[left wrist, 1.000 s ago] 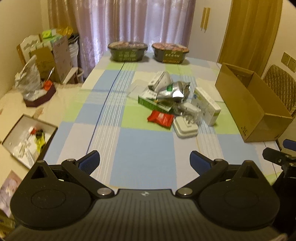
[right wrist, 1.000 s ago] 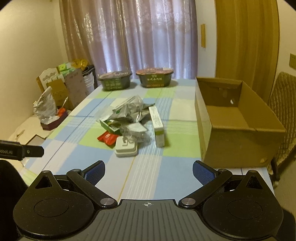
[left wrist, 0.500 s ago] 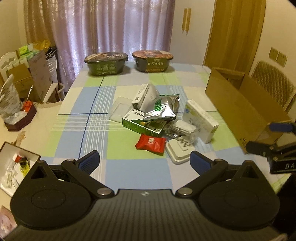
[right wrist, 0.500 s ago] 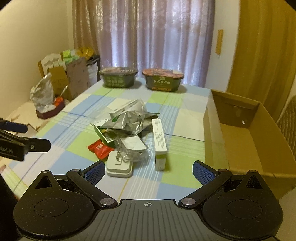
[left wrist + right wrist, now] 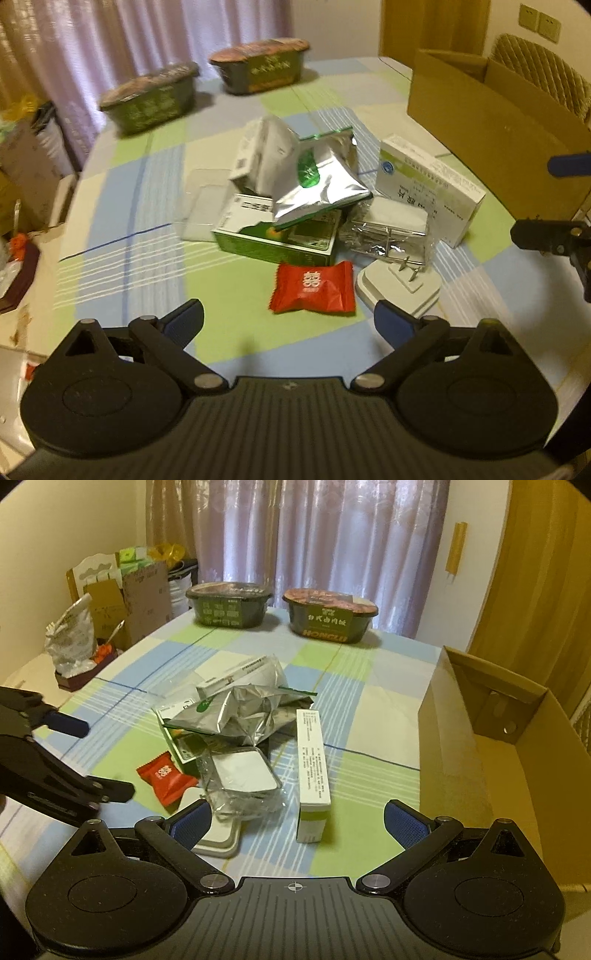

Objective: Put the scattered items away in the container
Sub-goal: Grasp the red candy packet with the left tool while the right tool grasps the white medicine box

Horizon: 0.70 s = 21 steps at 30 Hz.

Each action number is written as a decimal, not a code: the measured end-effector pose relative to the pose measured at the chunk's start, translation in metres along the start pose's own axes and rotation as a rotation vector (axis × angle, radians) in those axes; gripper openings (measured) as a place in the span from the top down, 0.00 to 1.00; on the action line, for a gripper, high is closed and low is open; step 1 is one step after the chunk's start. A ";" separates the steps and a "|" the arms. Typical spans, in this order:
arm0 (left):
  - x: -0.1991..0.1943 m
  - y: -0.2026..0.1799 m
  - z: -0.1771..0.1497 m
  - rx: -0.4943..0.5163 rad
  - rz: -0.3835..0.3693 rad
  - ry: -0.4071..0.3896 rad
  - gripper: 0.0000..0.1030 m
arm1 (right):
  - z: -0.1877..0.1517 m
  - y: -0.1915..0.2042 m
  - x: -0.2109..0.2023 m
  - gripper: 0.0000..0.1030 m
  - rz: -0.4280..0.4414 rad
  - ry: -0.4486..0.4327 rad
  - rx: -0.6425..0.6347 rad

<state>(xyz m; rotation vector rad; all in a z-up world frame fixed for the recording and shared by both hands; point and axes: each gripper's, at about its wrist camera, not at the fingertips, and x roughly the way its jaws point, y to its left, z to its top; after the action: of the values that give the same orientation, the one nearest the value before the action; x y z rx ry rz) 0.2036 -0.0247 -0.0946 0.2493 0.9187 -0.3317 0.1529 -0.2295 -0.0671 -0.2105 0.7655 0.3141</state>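
The clutter lies heaped mid-surface (image 5: 140, 206), beside the empty box (image 5: 480, 760) at its right edge, so each transfer should be short. The left claw (image 5: 288, 321), wide and empty, points low at the red packet (image 5: 313, 288); the right claw (image 5: 297, 821), also wide and empty, faces the white carton (image 5: 313, 771).

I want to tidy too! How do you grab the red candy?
The red candy lies flat by itself at the near edge of the pile. Probably come from above with the left gripper, open now, and pinch across its puffy middle, avoiding the thin crimped ends.
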 end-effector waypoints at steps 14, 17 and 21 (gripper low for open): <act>0.068 -0.001 0.008 0.064 -0.072 0.058 0.23 | 0.018 -0.009 0.039 0.00 -0.001 0.012 -0.076; 0.071 -0.004 0.008 0.080 -0.087 0.063 0.38 | 0.022 -0.010 0.044 0.00 0.001 0.014 -0.091; 0.065 -0.007 0.007 0.089 -0.100 0.070 0.54 | 0.028 -0.010 0.053 0.00 0.005 0.021 -0.115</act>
<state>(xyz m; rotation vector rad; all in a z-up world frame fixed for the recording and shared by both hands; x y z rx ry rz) 0.2428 -0.0453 -0.1438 0.2988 0.9885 -0.4592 0.2101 -0.2197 -0.0841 -0.3210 0.7698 0.3617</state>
